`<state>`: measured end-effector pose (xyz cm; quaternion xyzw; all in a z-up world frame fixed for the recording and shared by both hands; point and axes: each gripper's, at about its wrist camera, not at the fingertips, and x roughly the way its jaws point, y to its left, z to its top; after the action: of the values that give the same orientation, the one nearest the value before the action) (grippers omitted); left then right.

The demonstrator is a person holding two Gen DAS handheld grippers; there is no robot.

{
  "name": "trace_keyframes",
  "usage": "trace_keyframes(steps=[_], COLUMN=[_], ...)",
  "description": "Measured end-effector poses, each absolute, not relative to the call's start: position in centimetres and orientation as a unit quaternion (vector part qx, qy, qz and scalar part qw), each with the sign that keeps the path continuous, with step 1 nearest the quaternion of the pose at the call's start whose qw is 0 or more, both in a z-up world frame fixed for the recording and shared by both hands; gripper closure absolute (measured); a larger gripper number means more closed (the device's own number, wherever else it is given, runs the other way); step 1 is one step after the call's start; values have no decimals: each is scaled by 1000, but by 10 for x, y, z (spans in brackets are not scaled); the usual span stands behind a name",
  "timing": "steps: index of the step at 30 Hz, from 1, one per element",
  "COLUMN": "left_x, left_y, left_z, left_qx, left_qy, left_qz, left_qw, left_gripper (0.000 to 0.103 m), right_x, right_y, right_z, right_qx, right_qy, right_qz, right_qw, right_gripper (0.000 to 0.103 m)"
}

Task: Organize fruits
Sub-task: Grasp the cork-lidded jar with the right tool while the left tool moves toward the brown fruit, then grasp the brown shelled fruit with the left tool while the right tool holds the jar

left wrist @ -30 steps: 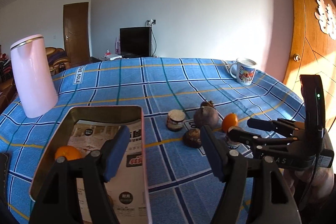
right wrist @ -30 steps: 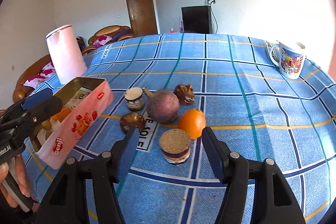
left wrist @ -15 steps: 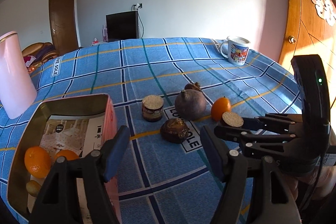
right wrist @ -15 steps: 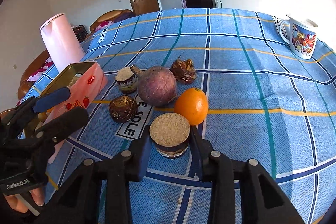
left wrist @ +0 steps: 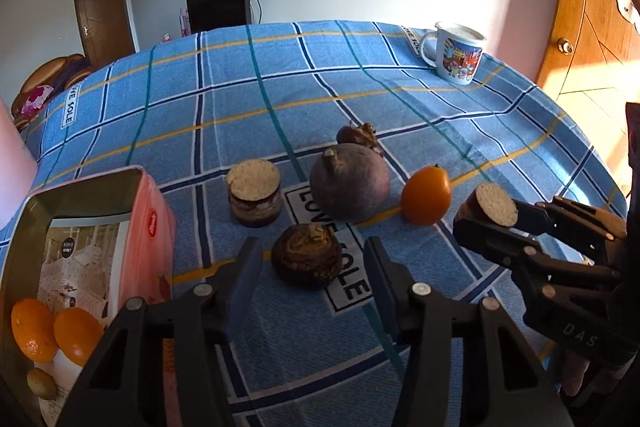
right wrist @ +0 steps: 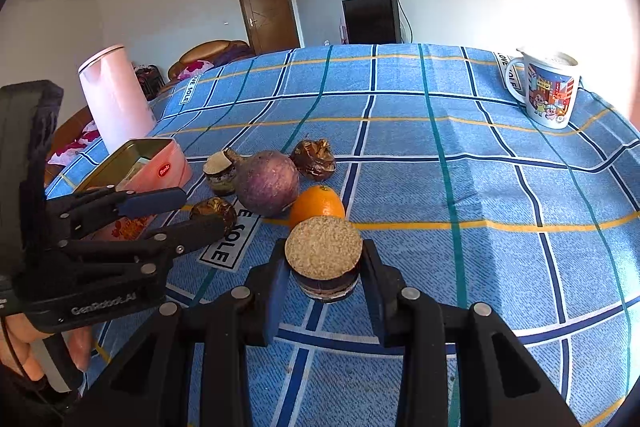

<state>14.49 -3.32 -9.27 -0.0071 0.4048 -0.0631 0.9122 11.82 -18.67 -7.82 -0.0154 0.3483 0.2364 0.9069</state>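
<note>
Right claw (right wrist: 322, 281) held the cut piece (right wrist: 324, 253) upright, tin (right wrist: 132, 157) lay well to its left; left claw (left wrist: 310, 269) gaped wide round the brown fruit (left wrist: 307, 255)

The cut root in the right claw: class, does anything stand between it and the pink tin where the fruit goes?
Yes. Between the cut root in the right claw and the pink tin lie the purple turnip, a brown bulb and the left claw.
</note>
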Motion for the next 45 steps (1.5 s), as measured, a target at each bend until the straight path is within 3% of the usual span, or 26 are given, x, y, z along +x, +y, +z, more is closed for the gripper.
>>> trace_keyframes(steps=[4,26,45], left_x=[154,105,85], left_y=[-33,-26,-29], left_z=[-99,-62,-52], left_qx=[-15,-17,-3], left_qy=[426,284,227], left_qz=[-62,-54,-35], left_qw=[903,957,973], left_gripper=[62,62,62], right_x=[118,95,76], right_y=[-188,-189,-196], right_z=[-78,-67,-59], right_qx=[-13,-25,-17], right_qy=[348,275,211], right_qz=[236,236,248], right_qw=[907,932,945], right_gripper=[66,66,66])
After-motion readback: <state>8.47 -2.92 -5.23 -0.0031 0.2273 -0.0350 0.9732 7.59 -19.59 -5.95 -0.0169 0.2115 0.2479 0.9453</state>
